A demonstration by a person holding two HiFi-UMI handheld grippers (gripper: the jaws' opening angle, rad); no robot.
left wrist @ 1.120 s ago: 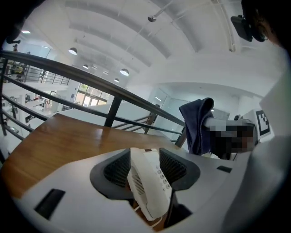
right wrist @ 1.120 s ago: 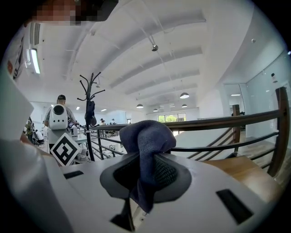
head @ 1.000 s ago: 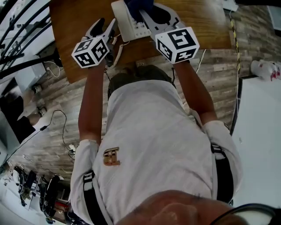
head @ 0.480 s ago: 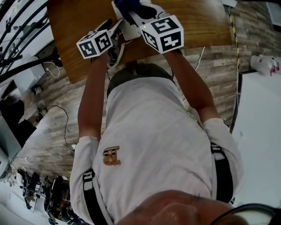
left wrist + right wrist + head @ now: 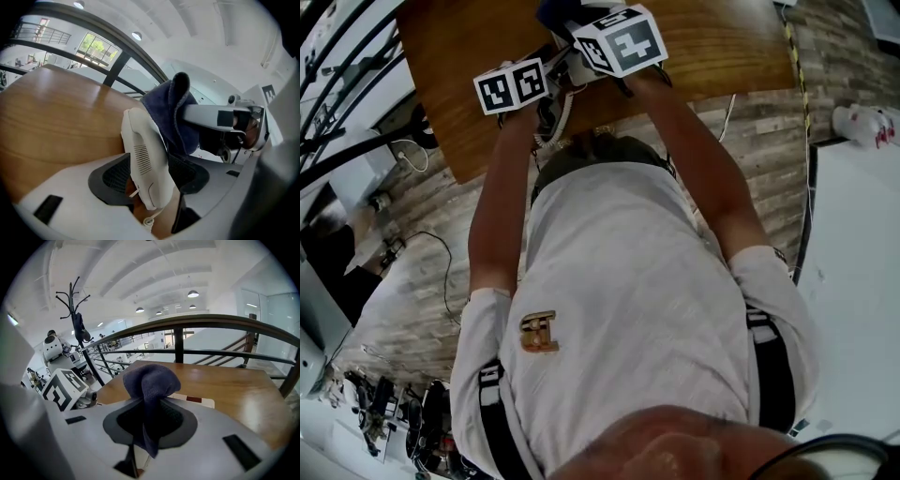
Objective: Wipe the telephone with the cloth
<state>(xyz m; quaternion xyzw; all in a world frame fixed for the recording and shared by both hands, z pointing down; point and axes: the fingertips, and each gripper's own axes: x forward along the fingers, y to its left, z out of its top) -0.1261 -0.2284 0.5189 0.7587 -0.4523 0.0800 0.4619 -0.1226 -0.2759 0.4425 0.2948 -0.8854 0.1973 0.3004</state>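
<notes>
Head view: both grippers work at 12 o'clock, over the near edge of the wooden table (image 5: 450,56), and their marker cubes cover most of the telephone base. The left gripper (image 5: 150,177) has its jaws spread wide. They have just been opening, and the telephone handset (image 5: 147,154) stands tilted between them. Bare table shows between the handset and the left pad, so I read it as loose, not clamped. The coiled cord (image 5: 149,221) trails off at 6 o'clock of the handset. The right gripper (image 5: 149,423) is pinched onto the dark blue cloth (image 5: 150,378), with a wad bunched past the tips and a tail hanging below. In the left gripper view that wad sits against the handset's upper end, at about 1 o'clock of it. My judgement on handling: the handset is light, rigid, smooth plastic, so it is slippery and likely to twist in the pads, and the cord will tug it back. Best to grip across the narrow middle, clear of the ear and mouth ends that need wiping. The cloth is soft and limp. Hold it by a bunched fold and wipe with the free wad.
</notes>
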